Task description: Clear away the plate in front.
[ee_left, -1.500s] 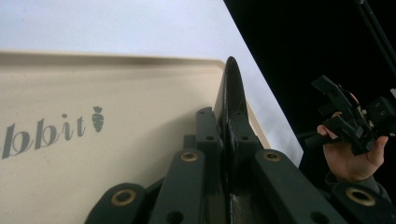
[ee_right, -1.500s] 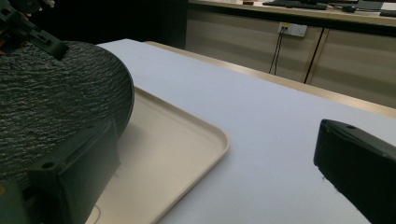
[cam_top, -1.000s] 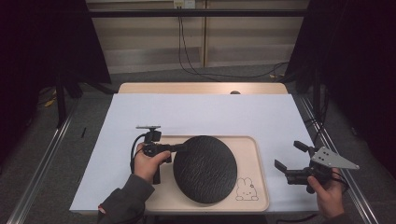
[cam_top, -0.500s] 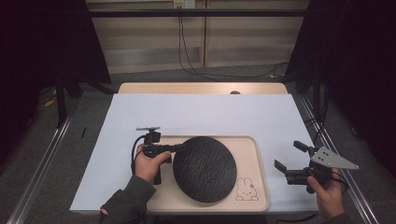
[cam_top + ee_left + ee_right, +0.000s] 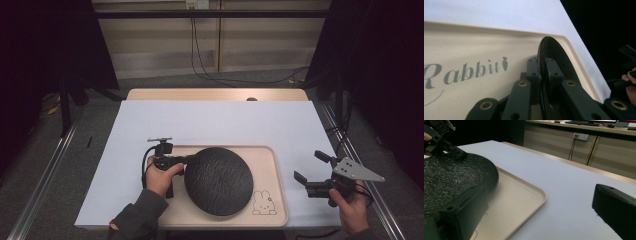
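Here, as it looks from beside the worktop:

Left gripper [image 5: 186, 160]: its fingers [image 5: 533, 75] are pinched on the near rim of the dark plate, one finger on each face of it, with the left hand [image 5: 160, 176] wrapped round the handle.

Dark plate [image 5: 219, 180]: round, rough-textured and black; it sits over the beige tray and stretches away from the left fingers toward the right gripper. In the left gripper view its edge stands between the two fingers.

Beige tray [image 5: 274, 200]: lies on the white sheet [image 5: 220, 122] covering the worktop, beneath the left fingers; it carries the word "Rabbit" [image 5: 461, 73] and a small rabbit drawing [image 5: 263, 204].

Right gripper [image 5: 311, 175]: held by the right hand [image 5: 350, 210], fingers [image 5: 616, 207] spread wide with nothing between them, off the tray's end and well apart from the plate.
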`<state>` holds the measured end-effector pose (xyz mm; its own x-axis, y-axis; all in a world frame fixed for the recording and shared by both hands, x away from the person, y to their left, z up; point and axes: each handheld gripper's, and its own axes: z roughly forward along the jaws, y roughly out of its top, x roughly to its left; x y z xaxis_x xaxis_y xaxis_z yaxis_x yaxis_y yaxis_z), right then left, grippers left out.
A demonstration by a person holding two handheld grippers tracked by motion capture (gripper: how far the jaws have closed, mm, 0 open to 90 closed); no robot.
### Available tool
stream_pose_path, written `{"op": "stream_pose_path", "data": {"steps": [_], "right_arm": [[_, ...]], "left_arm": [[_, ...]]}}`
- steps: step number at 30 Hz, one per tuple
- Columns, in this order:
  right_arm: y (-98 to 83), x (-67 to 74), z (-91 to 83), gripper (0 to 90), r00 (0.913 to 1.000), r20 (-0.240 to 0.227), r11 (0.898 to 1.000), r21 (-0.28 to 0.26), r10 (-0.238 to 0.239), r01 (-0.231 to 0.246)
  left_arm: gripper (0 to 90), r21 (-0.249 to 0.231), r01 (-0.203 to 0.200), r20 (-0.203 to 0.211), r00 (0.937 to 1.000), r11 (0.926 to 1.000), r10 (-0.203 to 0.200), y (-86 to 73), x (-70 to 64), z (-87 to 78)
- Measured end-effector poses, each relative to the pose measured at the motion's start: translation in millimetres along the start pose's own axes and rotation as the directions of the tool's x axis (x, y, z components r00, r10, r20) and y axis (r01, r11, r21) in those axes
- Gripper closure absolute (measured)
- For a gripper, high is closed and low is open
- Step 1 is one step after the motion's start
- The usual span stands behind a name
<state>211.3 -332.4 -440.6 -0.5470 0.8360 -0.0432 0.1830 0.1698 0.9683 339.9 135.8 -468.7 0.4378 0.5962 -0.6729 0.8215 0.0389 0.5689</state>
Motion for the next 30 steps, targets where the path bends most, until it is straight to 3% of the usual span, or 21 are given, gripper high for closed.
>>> {"op": "stream_pose_path", "data": {"steps": [30], "right_arm": [[0.9, 1.3, -0.4, 0.0, 1.0000, 0.002, 1.000, 0.003, 0.009, -0.009]], "left_arm": [[76.4, -0.003, -0.058, -0.082, 0.9949, 0.9983, 0.058, -3.7, 7.2, 12.3]]}}
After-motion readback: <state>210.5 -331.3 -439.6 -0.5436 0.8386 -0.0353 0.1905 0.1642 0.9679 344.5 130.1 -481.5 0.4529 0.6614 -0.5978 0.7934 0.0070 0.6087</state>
